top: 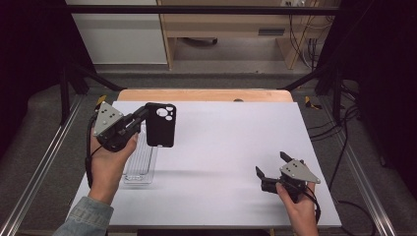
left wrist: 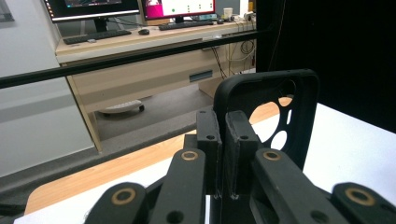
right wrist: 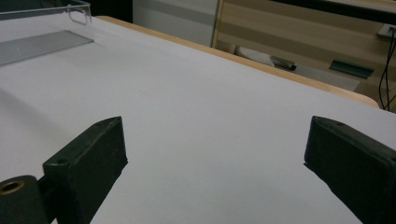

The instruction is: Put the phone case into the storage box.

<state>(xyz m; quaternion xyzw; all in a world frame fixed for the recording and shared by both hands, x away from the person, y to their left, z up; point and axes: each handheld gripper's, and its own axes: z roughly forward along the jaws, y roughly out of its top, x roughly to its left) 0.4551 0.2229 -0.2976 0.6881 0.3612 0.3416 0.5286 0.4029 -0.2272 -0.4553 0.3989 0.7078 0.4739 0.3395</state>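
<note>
Holding the black phone case (top: 161,125) up off the worktop near its far left corner, my left gripper (top: 139,119) had its 2 jaws pinched on one edge of the case, and that was about all that kept it in the air. From the left gripper view the case (left wrist: 268,100) stood more or less upright, camera cutouts toward the far end, with only a thin strip of its rim between the jaws. My right gripper (top: 271,164) sat low near the near right corner, jaws wide apart with nothing in them, just white worktop (right wrist: 201,116) between them.

Under the left hand (top: 109,164), along the left edge, was a clear plastic tray (top: 139,164), which I also caught at the far corner of the right gripper view (right wrist: 42,28).

What worried me: the case looked soft and flexible, so with such a shallow bite on 1 edge I figured it could twist or peel out if I swung the wrist fast, and drop onto the tray or worktop. Bringing it down at an angle could also catch it on the tray wall.

Couldn't read any brand or text on the case or tray; the monitors in the background were too blurry.
</note>
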